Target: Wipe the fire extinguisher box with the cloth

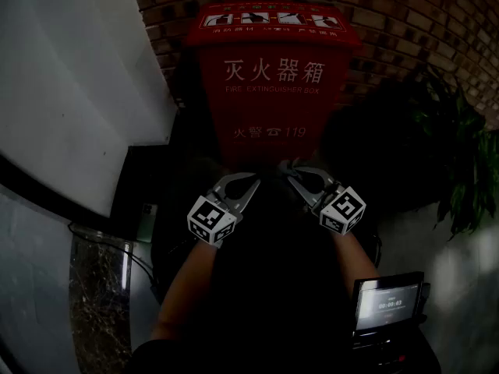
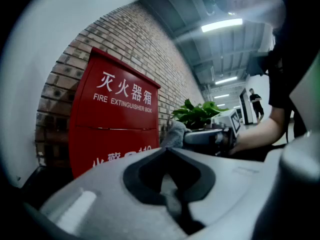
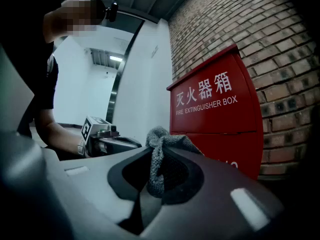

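Fire extinguisher box (image 1: 273, 76): red, upright against brick wall (image 1: 405, 22), facing both grippers

Cloth (image 3: 158, 149): grey, bunched, pinched between the jaws of the right gripper (image 1: 287, 170). One fold stands above the tips, the rest hangs inside the jaws. Whether it touches the box cannot be told

Left gripper (image 1: 253, 182): jaws pressed together, nothing between them, just beside the right gripper

Potted plant (image 1: 460, 162): right of the box

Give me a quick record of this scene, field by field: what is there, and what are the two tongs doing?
Setting: red fire extinguisher box against a brick wall
Right tongs: shut on a grey cloth
Left tongs: shut, holding nothing
Cloth position: near the box front; whether it touches cannot be told
Nearby: leafy plant right of the box
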`<state>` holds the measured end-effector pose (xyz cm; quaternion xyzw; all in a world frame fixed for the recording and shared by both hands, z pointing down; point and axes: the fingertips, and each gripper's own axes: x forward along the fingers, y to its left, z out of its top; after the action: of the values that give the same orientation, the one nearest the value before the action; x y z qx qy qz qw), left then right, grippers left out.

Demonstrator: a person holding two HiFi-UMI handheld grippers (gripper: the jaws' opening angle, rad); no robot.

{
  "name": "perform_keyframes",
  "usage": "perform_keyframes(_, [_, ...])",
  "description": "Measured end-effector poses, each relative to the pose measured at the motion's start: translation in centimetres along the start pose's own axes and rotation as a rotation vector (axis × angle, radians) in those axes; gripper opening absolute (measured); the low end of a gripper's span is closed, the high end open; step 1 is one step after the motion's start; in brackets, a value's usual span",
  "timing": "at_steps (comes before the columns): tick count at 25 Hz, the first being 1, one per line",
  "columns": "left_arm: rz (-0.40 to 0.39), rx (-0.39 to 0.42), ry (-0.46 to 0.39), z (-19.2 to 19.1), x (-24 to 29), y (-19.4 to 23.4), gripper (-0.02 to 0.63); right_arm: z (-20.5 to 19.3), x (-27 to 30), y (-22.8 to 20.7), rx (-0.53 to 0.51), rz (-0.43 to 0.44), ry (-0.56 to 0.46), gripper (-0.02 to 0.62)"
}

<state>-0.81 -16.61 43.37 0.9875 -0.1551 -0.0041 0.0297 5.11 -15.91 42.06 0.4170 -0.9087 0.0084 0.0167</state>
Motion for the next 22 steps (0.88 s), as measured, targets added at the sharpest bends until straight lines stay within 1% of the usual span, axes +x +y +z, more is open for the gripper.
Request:
perform_keyframes(5, [-0.006,0.008,0.012,0.1,-0.3,-0.3,0.003,0.2,0.1,-0.2,0.004,-0.030,-0.013,0.034])
perform_keyframes(7, [-0.008,0.006,0.013,0.1,-0.4,-0.3,0.003,0.6,-0.2,-0.8,0.000,-0.059,-0.024,0.034])
perform_keyframes(9, [-0.002,0.006,0.014,0.3,-0.5,-0.1,0.003,1.9,-0.9,-2.1,0.010,-0.106,-0.062,0.034])
perform_keyframes(11, [0.012,0.015,0.016,1.1,-0.4,0.3,0.003,4.1,-2.3,-4.5,0.031,-0.170,-0.122,0.034])
perform_keyframes(14, [0.019,0.086,0.029,3.4,0.9,0.1,0.003,7.4,-5.2,-9.3,0.038,-0.275,-0.211,0.034])
perform_keyframes(17, [-0.008,0.120,0.008,6.2,3.4,-1.1,0.003,10.5,-7.9,-13.9,-0.026,-0.362,-0.252,0.034])
perform_keyframes(20, [-0.044,0.108,-0.042,8.8,6.7,-2.4,0.003,12.8,-9.2,-18.1,-0.107,-0.393,-0.244,0.034])
perform_keyframes(22, [-0.068,0.099,-0.030,9.9,9.2,-3.2,0.003,14.0,-9.3,-20.7,-0.140,-0.391,-0.229,0.034])
